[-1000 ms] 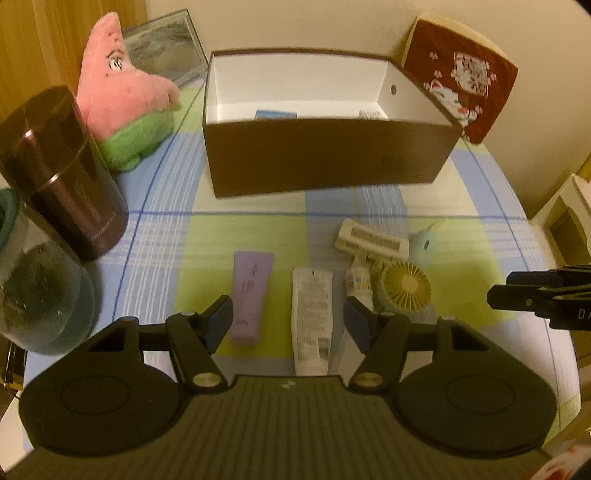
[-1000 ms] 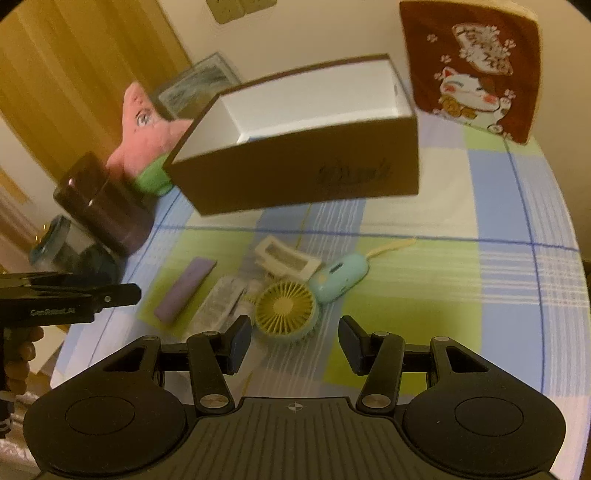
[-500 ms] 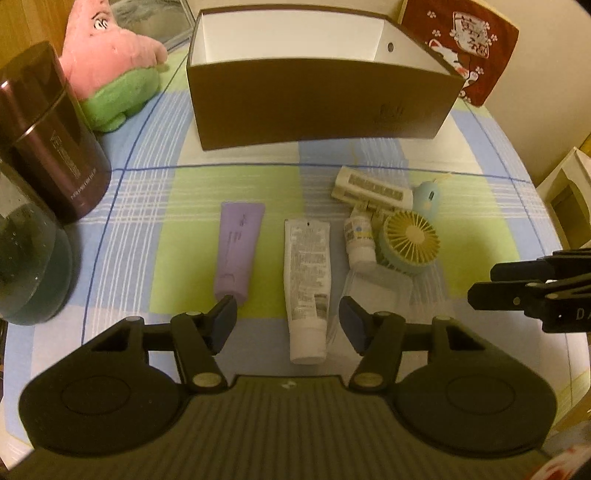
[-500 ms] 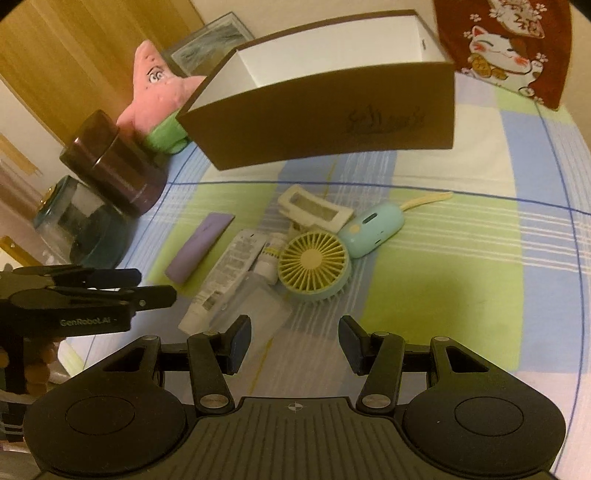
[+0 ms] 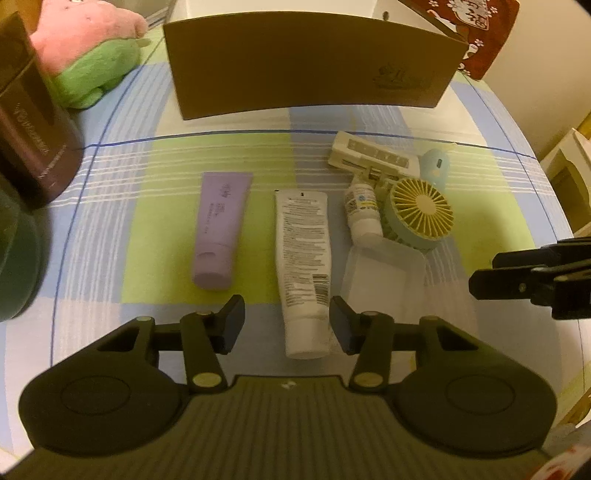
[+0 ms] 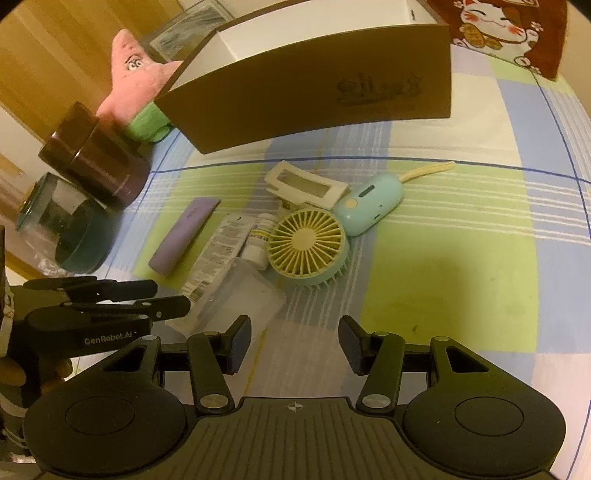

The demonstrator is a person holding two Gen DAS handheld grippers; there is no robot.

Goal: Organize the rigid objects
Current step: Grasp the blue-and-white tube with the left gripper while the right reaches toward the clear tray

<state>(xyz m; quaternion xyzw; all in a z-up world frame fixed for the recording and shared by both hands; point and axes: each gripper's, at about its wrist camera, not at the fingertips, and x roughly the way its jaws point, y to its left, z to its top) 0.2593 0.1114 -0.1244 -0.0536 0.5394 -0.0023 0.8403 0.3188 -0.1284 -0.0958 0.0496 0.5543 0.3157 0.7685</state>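
Note:
On the checked cloth lie a purple tube [image 5: 221, 229], a white tube [image 5: 303, 266], a small white bottle [image 5: 364, 212], a yellow-and-teal fan [image 5: 419, 214], a cream clip-like piece [image 5: 373, 158], a teal device [image 5: 436, 166] and a clear flat case [image 5: 382, 284]. My left gripper [image 5: 287, 325] is open, its fingers on either side of the white tube's cap end. My right gripper [image 6: 294, 343] is open and empty, just in front of the fan [image 6: 308, 245] and the clear case [image 6: 240, 299]. A brown box [image 5: 310, 62] stands behind.
A pink and green plush [image 5: 85, 48], a dark canister [image 5: 29, 122] and a glass jar [image 6: 70, 229] stand at the left. A red cat-print item [image 6: 495, 33] leans at the back right. Each gripper shows in the other's view, the right one [image 5: 535, 273] and the left one [image 6: 110, 306].
Both grippers have moved forward and lower toward the objects. The left gripper now straddles the white tube's cap end. Nothing has been grasped.

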